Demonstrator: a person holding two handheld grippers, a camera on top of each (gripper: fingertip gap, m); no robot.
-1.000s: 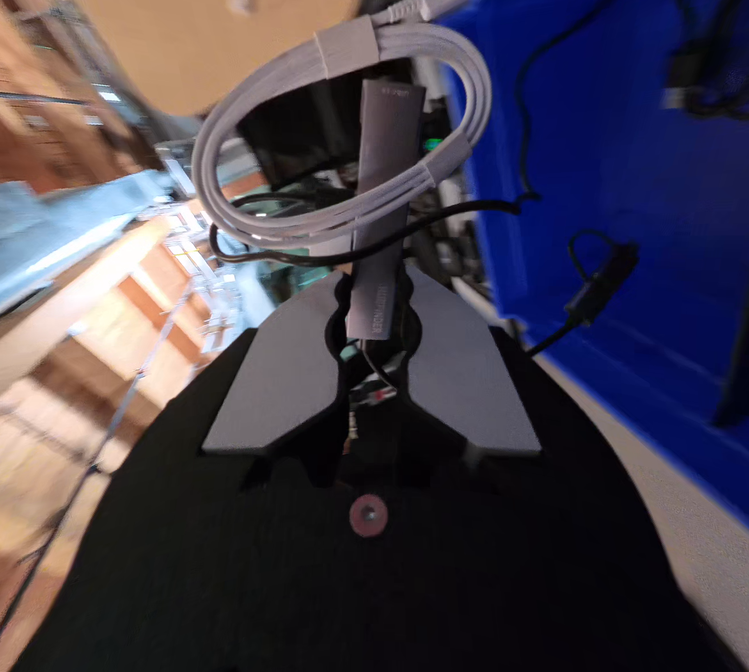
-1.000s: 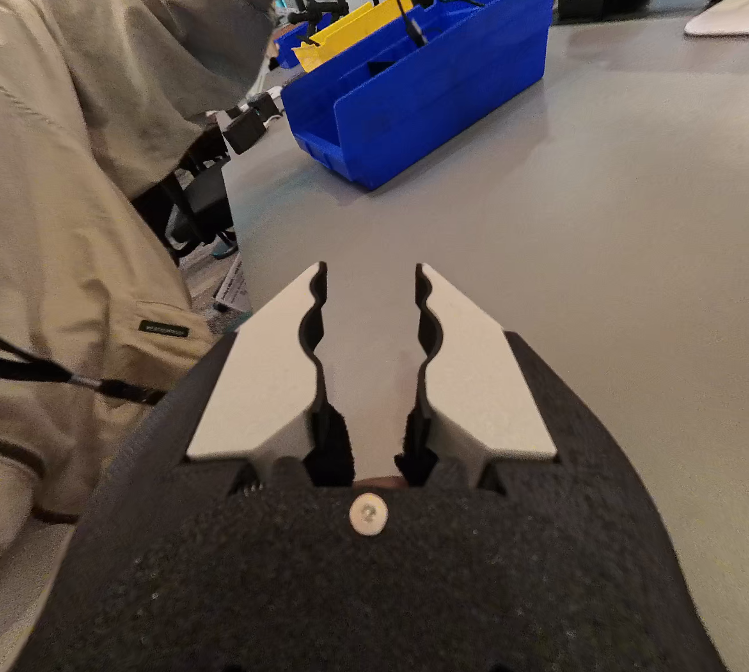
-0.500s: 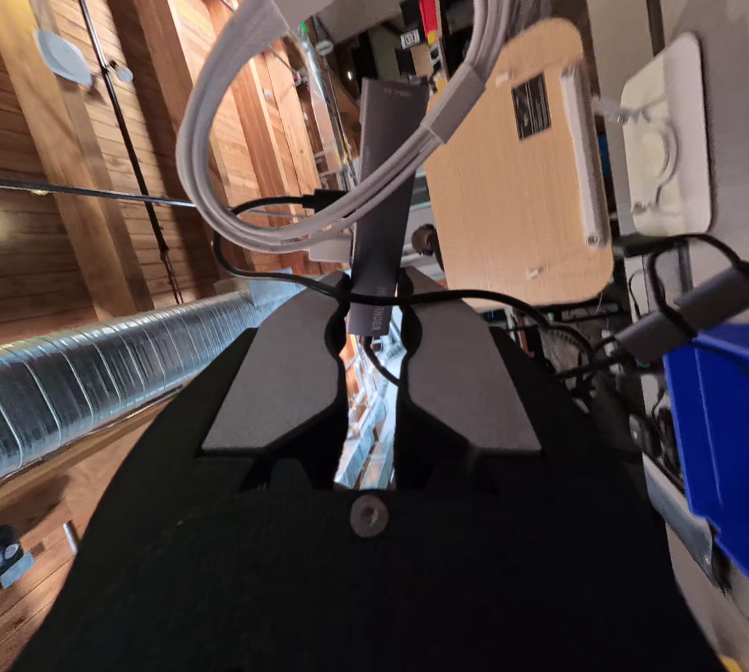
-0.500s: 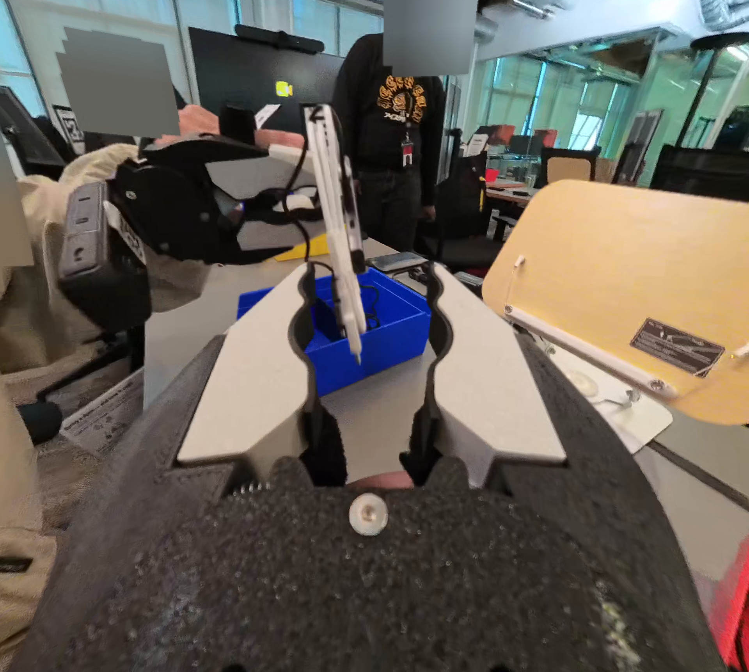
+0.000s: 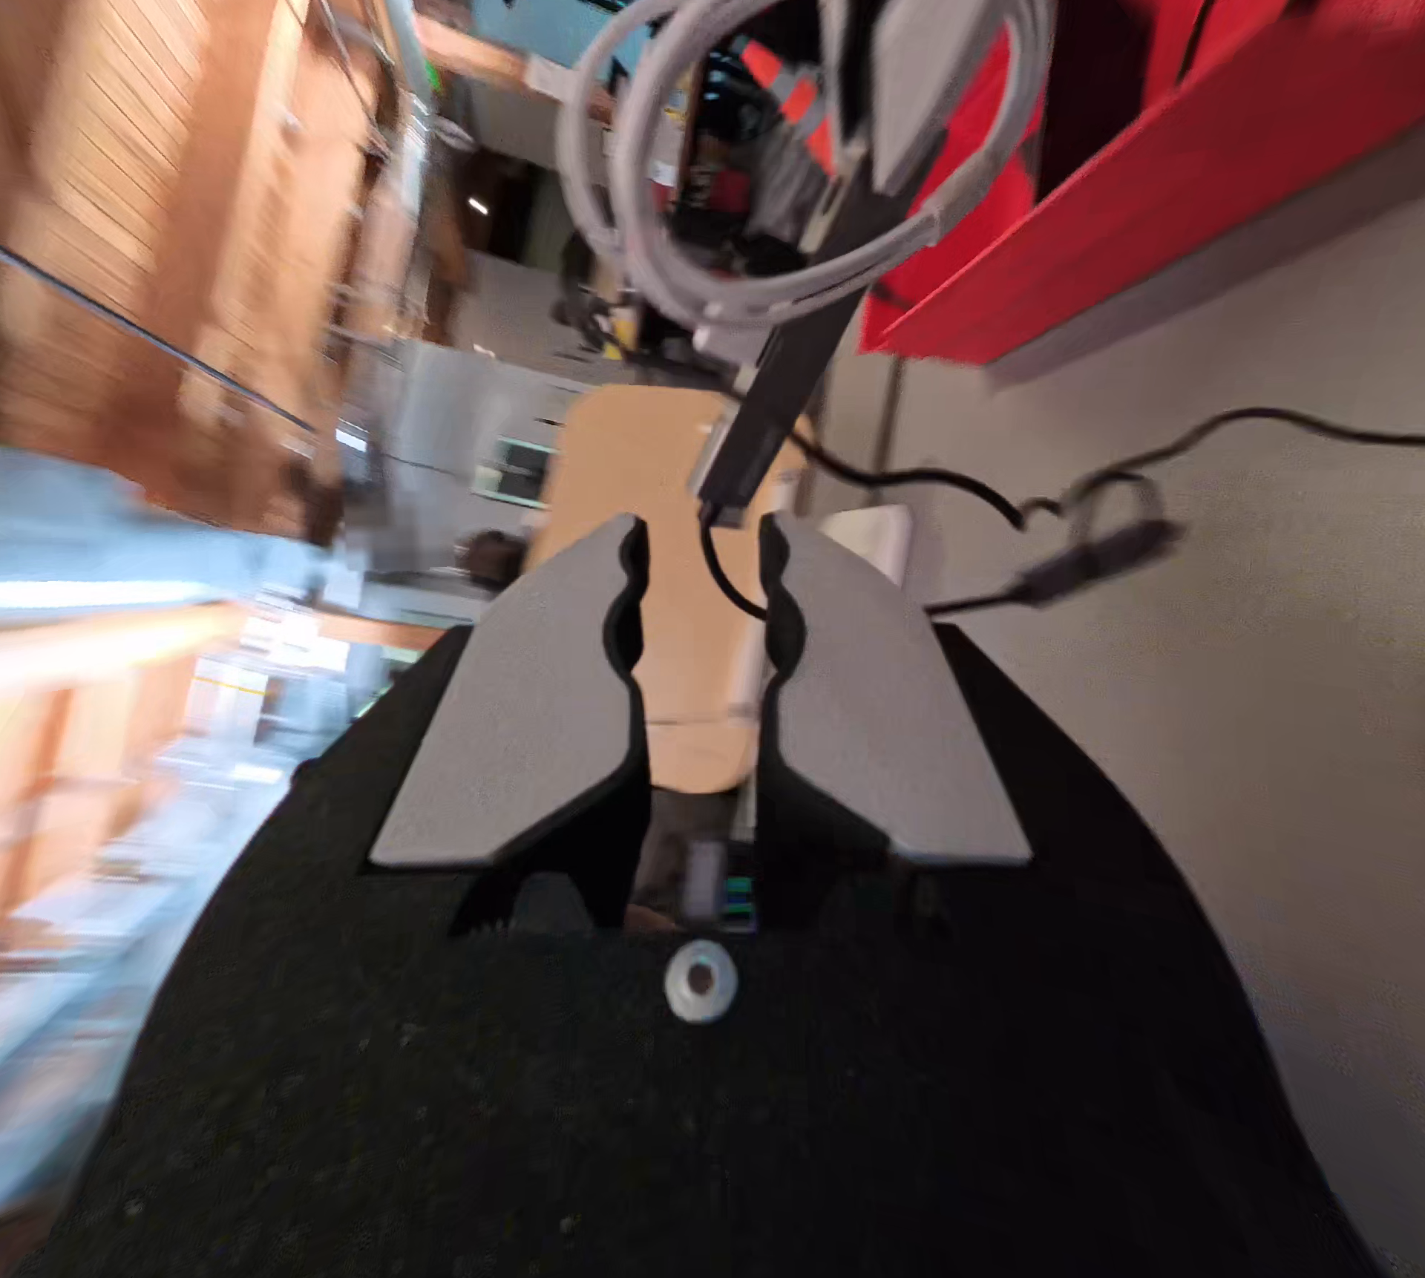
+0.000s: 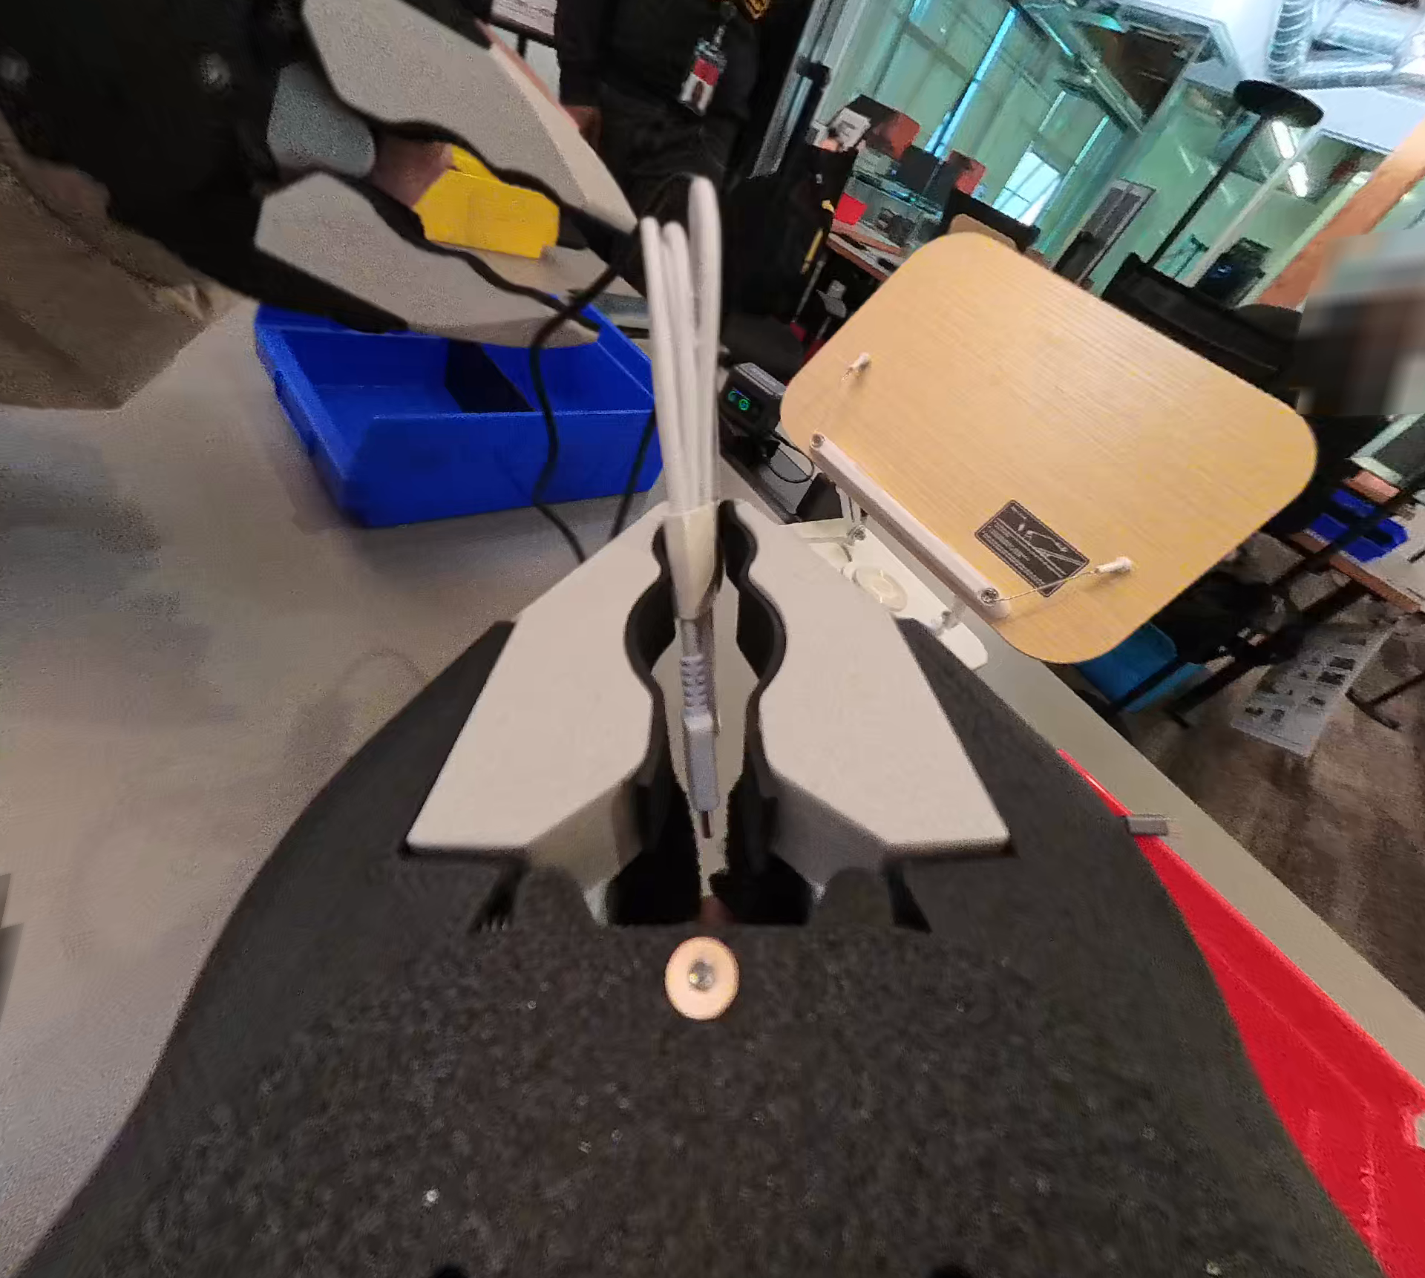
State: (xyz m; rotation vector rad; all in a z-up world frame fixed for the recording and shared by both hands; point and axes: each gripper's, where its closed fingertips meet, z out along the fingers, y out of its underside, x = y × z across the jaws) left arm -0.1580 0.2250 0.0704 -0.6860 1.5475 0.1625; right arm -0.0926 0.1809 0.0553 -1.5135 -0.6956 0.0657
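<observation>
Inspection found the right hand-held gripper (image 6: 700, 524) closed at its tips on a bundled white cable (image 6: 686, 393), which stood upright from the jaws, its plug end hanging back between the fingers. The left hand-held gripper (image 5: 703, 525) stood partly open and gripped nothing; a dark slim device (image 5: 779, 393) with a black lead (image 5: 910, 470) hung just beyond its tips, apart from them. A blue bin (image 6: 463, 424) sat on the grey desk (image 6: 193, 585) at far left, a tilted wooden board (image 6: 1064, 439) at right, a red bin (image 6: 1311, 1048) near right.
</observation>
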